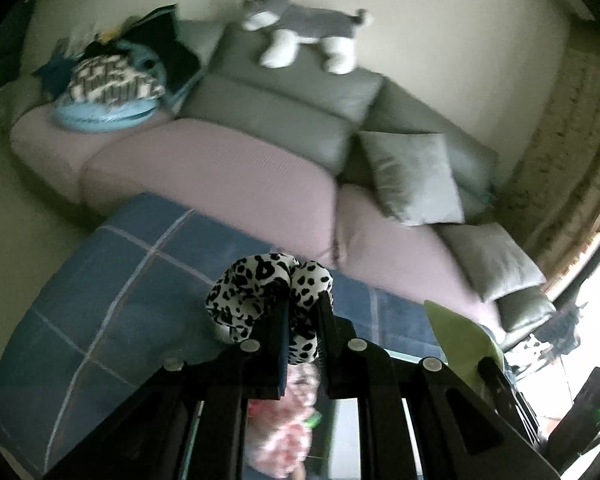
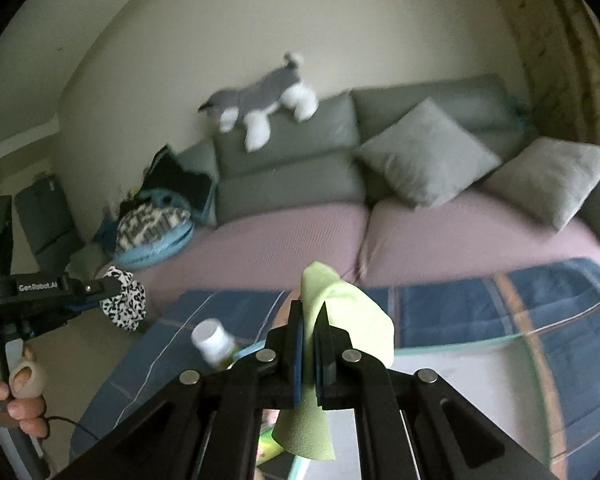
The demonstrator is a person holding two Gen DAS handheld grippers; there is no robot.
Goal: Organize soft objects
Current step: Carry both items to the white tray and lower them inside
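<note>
Black-and-white leopard-print scrunchie (image 1: 268,296) is clamped in the left tool (image 1: 302,304), jaws nearly together on the fabric, most of it bunched at 11 o'clock of the tips. In the right wrist view the same tool (image 2: 100,294) enters from 9 o'clock, roughly level, scrunchie (image 2: 126,304) hanging off its tip; bare fingers of a hand (image 2: 24,392) grip its handle at 8 o'clock.

Right tool (image 2: 310,320) is pinched tight on a lime-green cloth (image 2: 352,320); cloth sticks out above the tips and drapes down below the jaws. Both tools point forward and slightly down toward the sofa.

Glass table (image 2: 480,380) sits under the right tool, edge curving from 3 to 5 o'clock. A white-capped bottle (image 2: 214,342) is at 10 o'clock of the right tool, lying tilted. Blue plaid rug (image 1: 100,300) covers the floor between table and sofa.

Sofa (image 2: 284,240): pink seat, grey-green back. Grey-and-white plush dog (image 2: 260,100) lies on the backrest top at 12 o'clock. Two grey cushions (image 2: 428,152) lean at 2 o'clock. Pile of patterned pillows (image 2: 152,228) at the sofa's far left end. Frames are motion-blurred.
</note>
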